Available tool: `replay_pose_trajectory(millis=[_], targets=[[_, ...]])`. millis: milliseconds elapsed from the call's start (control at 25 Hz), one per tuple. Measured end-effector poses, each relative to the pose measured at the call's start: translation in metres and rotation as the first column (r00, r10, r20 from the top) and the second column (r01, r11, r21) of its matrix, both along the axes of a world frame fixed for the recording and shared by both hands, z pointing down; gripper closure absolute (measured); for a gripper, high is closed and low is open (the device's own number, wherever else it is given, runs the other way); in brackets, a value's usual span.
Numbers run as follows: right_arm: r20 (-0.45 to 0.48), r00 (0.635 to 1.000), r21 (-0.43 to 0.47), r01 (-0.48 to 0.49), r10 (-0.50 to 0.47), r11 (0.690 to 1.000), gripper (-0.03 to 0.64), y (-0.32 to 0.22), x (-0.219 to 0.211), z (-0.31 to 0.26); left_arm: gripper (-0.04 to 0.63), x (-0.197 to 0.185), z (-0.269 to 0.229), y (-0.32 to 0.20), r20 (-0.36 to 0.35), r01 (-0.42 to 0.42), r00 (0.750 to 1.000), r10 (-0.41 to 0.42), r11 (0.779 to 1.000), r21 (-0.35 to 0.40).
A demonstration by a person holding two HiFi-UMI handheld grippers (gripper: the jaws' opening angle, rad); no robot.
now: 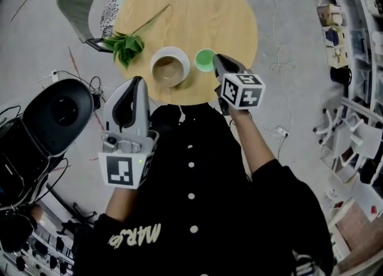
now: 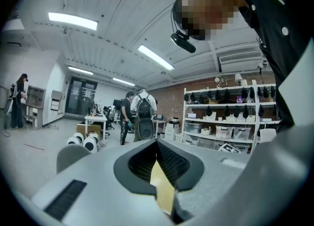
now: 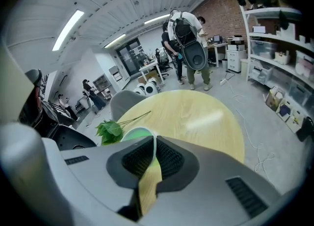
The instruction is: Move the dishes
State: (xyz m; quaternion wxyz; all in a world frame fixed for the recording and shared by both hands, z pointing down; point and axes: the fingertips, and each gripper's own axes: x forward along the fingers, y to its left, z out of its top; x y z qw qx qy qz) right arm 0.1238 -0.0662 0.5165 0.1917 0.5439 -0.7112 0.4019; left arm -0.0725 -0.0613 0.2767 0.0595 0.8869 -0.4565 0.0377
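Nearest you, your left tongs (image 1: 136,81) are held up in front of your chest. They point out into the room, closed tip to tip, with nothing between them.

The round wooden table (image 1: 203,11) carries the work. At its near edge stands a white bowl (image 1: 170,68) with a brownish inside. Just beside it, on your right, is the small green cup (image 1: 204,60).

Your right tongs (image 1: 216,59) angle down onto the cup, closed narrow on its thin rim, one pad inside and one outside. I cannot tell whether the cup's base is clear of the table.

A leafy sprig (image 1: 125,46) lies to the left of the bowl, apart from it.

Assessment: the step in hand is carrying off the cup, and the bowl is untouched. A rim pinch is a light hold, so keep the cup level and steer it wide of the bowl. The bowl is probably next and falls to your free left tongs.
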Motion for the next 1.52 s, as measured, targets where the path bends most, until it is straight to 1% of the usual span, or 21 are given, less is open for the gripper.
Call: replay_pose_trajectory(millis=[360, 440, 600, 880, 1520], targets=[[-0.041, 0.988, 0.005, -0.151, 0.151, 0.989, 0.598, -0.005, 0.080, -0.004, 0.592, 0.019, -0.007, -0.002, 0.009, -0.033, 0.999, 0.033, 0.999, 0.004], [-0.053, 0.982, 0.013, -0.179, 0.180, 0.984, 0.598, -0.008, 0.094, -0.006, 0.592, 0.022, -0.007, -0.003, 0.011, -0.041, 0.999, 0.041, 0.999, 0.006], [-0.050, 0.975, -0.003, -0.215, 0.215, 0.977, 0.598, -0.006, 0.111, 0.002, 0.592, 0.027, -0.007, -0.003, 0.020, -0.047, 0.999, 0.047, 0.999, 0.016], [-0.041, 0.969, -0.017, -0.244, 0.243, 0.970, 0.598, -0.010, 0.121, 0.012, 0.592, 0.027, -0.006, -0.006, 0.027, -0.038, 0.999, 0.038, 0.999, 0.005], [0.034, 0.957, -0.066, -0.286, 0.289, 0.956, 0.598, -0.017, 0.122, 0.047, 0.592, 0.029, 0.014, -0.013, 0.031, -0.027, 0.999, 0.028, 0.999, -0.032]])
